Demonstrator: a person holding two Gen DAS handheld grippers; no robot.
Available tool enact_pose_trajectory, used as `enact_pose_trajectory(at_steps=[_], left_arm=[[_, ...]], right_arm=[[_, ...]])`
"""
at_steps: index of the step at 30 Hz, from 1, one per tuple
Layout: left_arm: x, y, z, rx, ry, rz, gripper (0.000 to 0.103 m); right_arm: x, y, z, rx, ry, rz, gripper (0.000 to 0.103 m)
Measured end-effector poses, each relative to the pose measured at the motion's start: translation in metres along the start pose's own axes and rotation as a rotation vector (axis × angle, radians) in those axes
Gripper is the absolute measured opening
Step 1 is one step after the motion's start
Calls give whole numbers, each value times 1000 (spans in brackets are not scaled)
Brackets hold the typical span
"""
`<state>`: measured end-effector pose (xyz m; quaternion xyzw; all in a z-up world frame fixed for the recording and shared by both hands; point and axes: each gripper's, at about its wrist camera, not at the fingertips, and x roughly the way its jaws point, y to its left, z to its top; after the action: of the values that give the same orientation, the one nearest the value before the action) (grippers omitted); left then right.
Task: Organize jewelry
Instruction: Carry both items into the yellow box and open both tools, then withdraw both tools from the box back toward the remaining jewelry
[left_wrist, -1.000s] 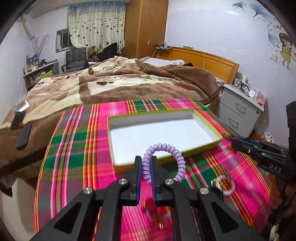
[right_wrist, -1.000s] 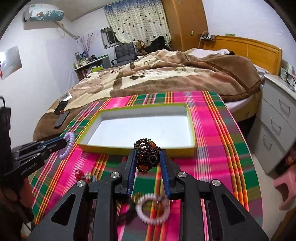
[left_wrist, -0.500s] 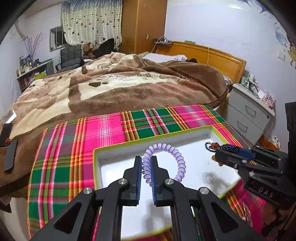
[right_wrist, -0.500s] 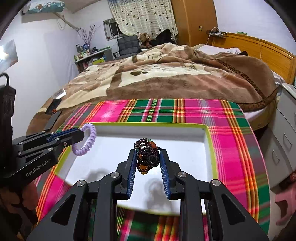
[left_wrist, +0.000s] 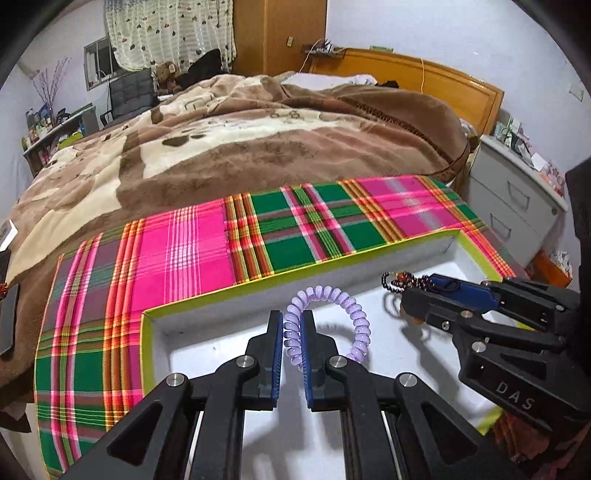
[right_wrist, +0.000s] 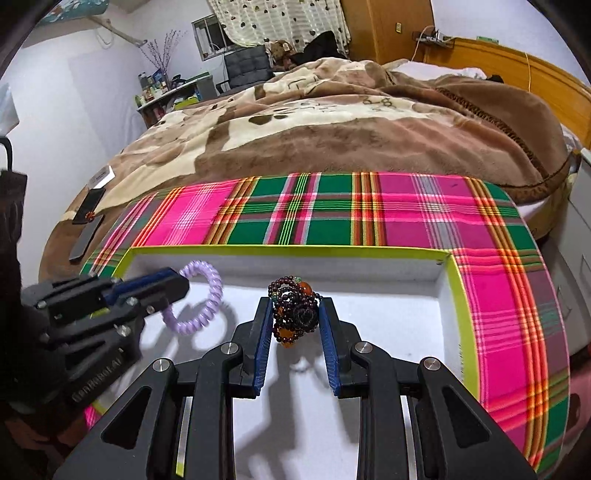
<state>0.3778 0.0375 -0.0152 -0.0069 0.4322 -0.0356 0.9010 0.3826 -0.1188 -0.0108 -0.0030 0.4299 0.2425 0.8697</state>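
Observation:
My left gripper (left_wrist: 291, 321) is shut on a lilac spiral bracelet (left_wrist: 347, 314) and holds it just above the white floor of a shallow box with a lime-green rim (left_wrist: 207, 297). My right gripper (right_wrist: 294, 310) is shut on a bundle of dark red bead bracelets (right_wrist: 295, 314), also over the box floor (right_wrist: 388, 321). Each gripper shows in the other's view: the right gripper (left_wrist: 424, 286) on the right, the left gripper (right_wrist: 173, 282) on the left with the lilac bracelet (right_wrist: 207, 295).
The box sits on a pink and green plaid cloth (left_wrist: 184, 254) at the foot of a bed with a brown blanket (left_wrist: 258, 140). A grey bedside cabinet (left_wrist: 517, 199) stands to the right. Dark flat objects (right_wrist: 86, 225) lie on the blanket at left.
Both grippers have moved forward from the front of the cloth to over the box and lower into it, each still holding its bracelet.

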Motion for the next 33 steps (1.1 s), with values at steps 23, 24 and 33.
enact_pose_trajectory(at_steps=[23,24,33], left_arm=[[-27,3,-10,-56,-41,-61,18],[-32,2,-12,-52,-52,-58,18],[-89,1,-43,-74,-142,-50,18]], right_arm=[[-17,8,-7,-21,9,5,38],[-22,8,-8,-22,2,4,38],[-85,16,-35,-24,-103,5,39]])
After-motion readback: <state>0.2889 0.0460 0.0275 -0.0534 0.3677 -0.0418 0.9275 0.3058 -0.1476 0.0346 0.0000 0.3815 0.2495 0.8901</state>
